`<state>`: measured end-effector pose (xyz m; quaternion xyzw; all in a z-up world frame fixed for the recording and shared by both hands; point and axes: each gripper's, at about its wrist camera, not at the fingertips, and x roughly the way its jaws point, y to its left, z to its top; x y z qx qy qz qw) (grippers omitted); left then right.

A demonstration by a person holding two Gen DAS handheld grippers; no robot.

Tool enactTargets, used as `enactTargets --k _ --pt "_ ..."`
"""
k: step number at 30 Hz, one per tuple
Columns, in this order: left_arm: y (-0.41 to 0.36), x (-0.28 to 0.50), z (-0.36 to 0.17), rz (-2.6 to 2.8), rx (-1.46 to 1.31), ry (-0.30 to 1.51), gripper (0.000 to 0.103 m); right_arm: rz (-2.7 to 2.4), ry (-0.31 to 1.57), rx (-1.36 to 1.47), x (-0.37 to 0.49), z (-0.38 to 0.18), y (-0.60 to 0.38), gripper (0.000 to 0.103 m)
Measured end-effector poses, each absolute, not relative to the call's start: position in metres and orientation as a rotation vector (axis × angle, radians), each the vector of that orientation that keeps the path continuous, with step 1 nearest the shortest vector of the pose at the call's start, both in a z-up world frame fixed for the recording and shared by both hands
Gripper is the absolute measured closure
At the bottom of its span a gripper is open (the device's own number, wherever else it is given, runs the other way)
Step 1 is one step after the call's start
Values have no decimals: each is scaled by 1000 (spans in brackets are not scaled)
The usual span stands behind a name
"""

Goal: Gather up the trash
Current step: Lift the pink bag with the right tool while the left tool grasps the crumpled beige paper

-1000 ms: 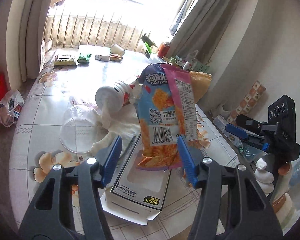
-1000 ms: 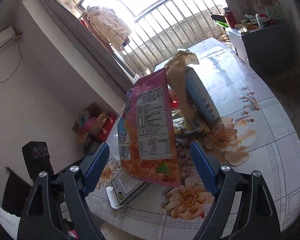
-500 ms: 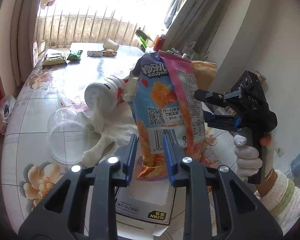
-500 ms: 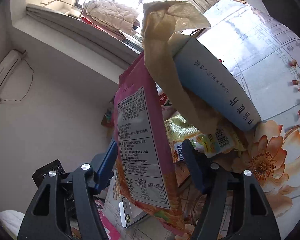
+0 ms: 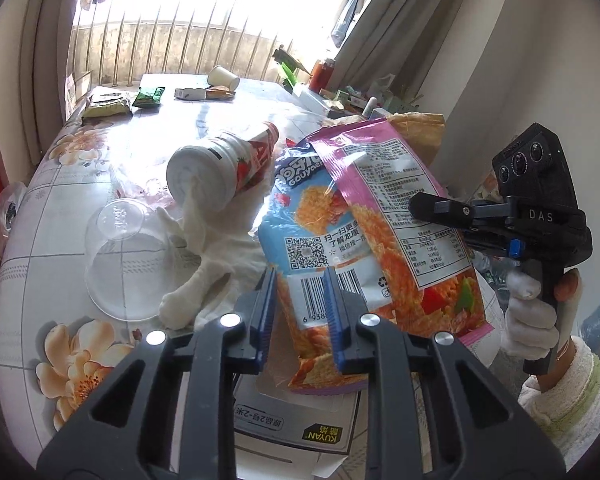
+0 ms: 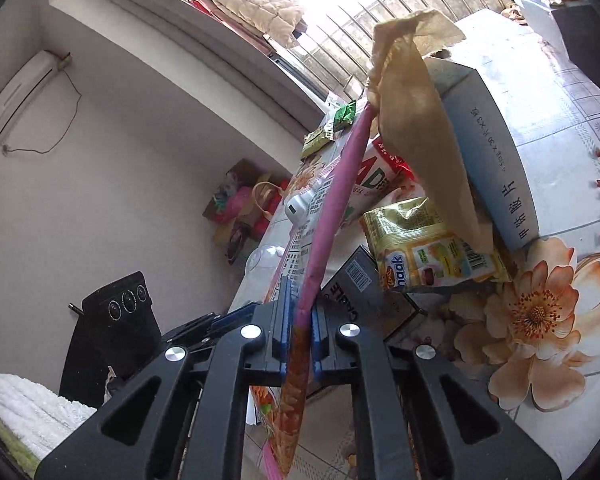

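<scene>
A pink and blue snack bag stands upright over a white carton on the floral table. My left gripper is shut on the bag's lower edge by the barcode. My right gripper is shut on the same bag, seen edge-on; it also shows in the left wrist view, clamped on the bag's right side. A brown paper bag leans behind it.
A tipped yoghurt bottle, a clear plastic cup and a white cloth lie left of the bag. Wrappers and a paper cup sit at the far end. A grey box and yellow sachet lie beside it.
Both grippers went from wide open to shut on the snack bag. The bag has tilted and risen slightly, and both grippers moved in closer to it.
</scene>
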<state>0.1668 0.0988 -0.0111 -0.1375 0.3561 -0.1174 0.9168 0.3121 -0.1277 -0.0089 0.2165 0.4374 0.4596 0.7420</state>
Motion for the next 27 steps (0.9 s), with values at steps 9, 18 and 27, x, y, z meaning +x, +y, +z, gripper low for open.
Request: enactTargets --k 9,18,27 --pt "112 146 6 -240 -306 670 81 1006 843 417 277 38 -124 98" --pt "120 134 10 -216 -322 690 81 900 722 532 250 48 -195 98" --pt "95 152 14 -280 -327 732 46 711 697 637 221 37 -279 98"
